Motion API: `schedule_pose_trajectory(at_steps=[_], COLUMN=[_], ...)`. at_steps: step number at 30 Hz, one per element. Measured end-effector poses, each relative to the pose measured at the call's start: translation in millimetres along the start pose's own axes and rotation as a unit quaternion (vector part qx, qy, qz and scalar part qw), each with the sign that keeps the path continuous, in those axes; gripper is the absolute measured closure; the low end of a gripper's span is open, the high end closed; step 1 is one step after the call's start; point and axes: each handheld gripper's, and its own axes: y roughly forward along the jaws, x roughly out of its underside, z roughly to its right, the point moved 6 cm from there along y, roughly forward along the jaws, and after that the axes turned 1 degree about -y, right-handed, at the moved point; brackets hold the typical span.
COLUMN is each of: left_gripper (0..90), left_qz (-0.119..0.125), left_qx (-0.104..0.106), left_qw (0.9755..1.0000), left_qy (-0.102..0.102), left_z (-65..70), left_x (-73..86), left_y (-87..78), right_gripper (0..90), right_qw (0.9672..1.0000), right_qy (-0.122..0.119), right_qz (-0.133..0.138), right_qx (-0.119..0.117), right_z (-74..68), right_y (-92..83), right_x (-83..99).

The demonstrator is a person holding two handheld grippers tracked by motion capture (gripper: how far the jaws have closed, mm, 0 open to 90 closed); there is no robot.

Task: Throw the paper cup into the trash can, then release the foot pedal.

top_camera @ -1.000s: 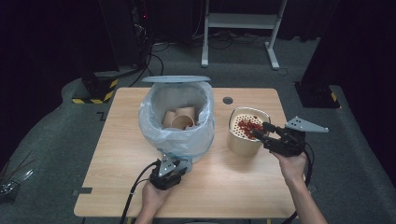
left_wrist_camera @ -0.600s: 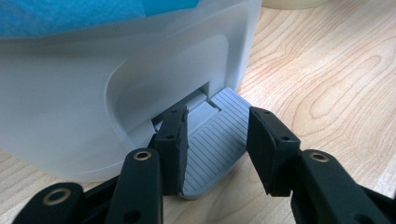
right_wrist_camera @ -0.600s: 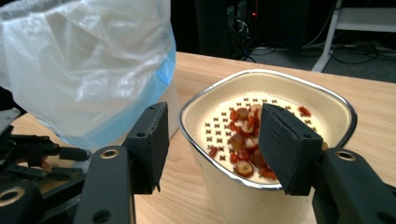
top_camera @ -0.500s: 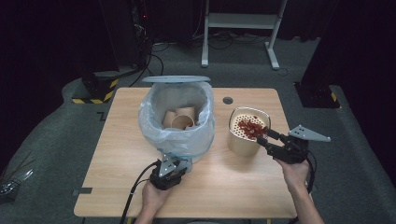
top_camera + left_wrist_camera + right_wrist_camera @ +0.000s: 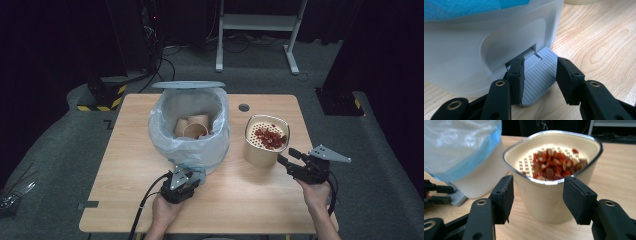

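Note:
A pale pedal bin [image 5: 192, 150] lined with a blue-edged plastic bag [image 5: 461, 145] stands mid-table with its lid [image 5: 189, 84] raised; paper cups [image 5: 192, 127] lie inside. My left gripper [image 5: 184, 179] is at the bin's foot. In the left gripper view its jaws [image 5: 540, 63] hold the grey ribbed pedal [image 5: 539, 77] by both sides. A cream container [image 5: 260, 150] with a perforated insert and red food scraps [image 5: 270, 137] stands right of the bin. My right gripper [image 5: 286, 156] is low beside the container's right wall, open, with the container [image 5: 549, 200] just beyond its pads.
A round dark hole [image 5: 244, 107] is in the tabletop behind the container. Bare wood lies along the front edge [image 5: 240, 210] between my two hands. A white stand [image 5: 260, 30] and cables are on the dark floor beyond the table.
My right gripper has dropped from the container's rim and drawn back to the right, down to the level of its wall. The left gripper, the bin and the raised lid have not moved.

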Motion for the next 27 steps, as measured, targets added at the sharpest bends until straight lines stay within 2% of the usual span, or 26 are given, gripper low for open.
schedule_pose_trajectory(at_steps=[5,10,12,13,15,17,27], left_gripper=[58.2,58.2,58.2,58.2,58.1,58.0,57.9], left_qz=[0.0,0.0,0.0,0.0,0.0,0.0,0.0], left_qx=[0.0,0.0,0.0,0.0,0.0,0.0,0.0], left_qw=[1.0,1.0,1.0,1.0,1.0,1.0,1.0], left_qy=[0.0,-0.001,0.0,0.0,0.0,0.0,0.0], left_z=[0.0,0.0,0.1,0.3,0.4,0.5,0.7], left_x=[0.0,0.0,0.0,0.0,0.0,0.0,-0.1], left_y=[0.0,0.0,0.0,0.1,0.1,0.2,0.2], right_gripper=[42.5,42.2,42.0,41.9,41.7,41.2,40.3], right_qw=[0.9998,0.9984,0.9981,0.9971,0.9965,0.9943,0.9899], right_qy=[0.006,0.006,0.007,0.005,0.003,-0.006,-0.017], right_qz=[-0.012,-0.037,-0.043,-0.055,-0.061,-0.08,-0.109], right_qx=[0.014,0.041,0.044,0.053,0.057,0.07,0.089], right_z=[4.8,11.8,13.0,14.8,15.4,17.2,18.7], right_y=[5.8,11.6,12.5,14.6,15.8,19.5,25.0], right_x=[16.2,40.9,45.5,54.4,58.7,69.9,85.4])
